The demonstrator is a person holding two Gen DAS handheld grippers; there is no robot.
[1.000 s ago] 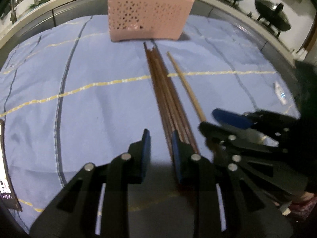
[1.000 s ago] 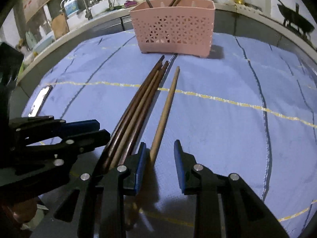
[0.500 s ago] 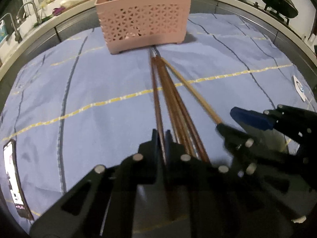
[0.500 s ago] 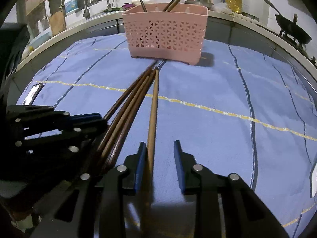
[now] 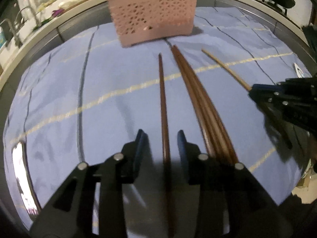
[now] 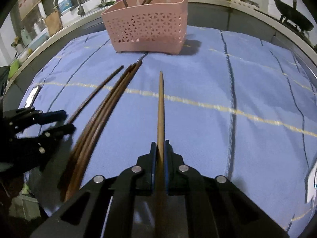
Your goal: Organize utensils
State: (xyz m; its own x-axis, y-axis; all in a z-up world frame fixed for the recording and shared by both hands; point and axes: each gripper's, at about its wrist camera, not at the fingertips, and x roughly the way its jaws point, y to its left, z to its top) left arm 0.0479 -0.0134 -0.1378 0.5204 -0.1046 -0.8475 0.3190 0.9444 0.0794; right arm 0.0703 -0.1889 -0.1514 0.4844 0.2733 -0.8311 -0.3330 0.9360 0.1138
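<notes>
The right gripper (image 6: 159,148) is clenched on one light bamboo chopstick (image 6: 160,107), which runs straight ahead from between its pads toward the pink perforated utensil basket (image 6: 148,29) standing farther ahead. The left gripper (image 5: 160,138) has just been opening: its jaws stand apart with a single dark brown chopstick (image 5: 162,103) lying between them, neither pad pressing on it. Just to the right of that gripper lies a tight bundle of dark brown chopsticks (image 5: 200,101), three or perhaps four; blur keeps the count uncertain. Their tips point toward the basket, which already holds a few upright utensils, too small to count. Everything rests on a blue cloth (image 6: 208,138) crossed by yellow and dark stripes. A phone (image 5: 19,170) lies on the cloth to the left gripper's left. Around the cloth runs a dark counter edge; beyond it are a sink faucet (image 6: 77,0), bottles, and, ahead to the right, a black wok (image 6: 295,17) on a stove.
</notes>
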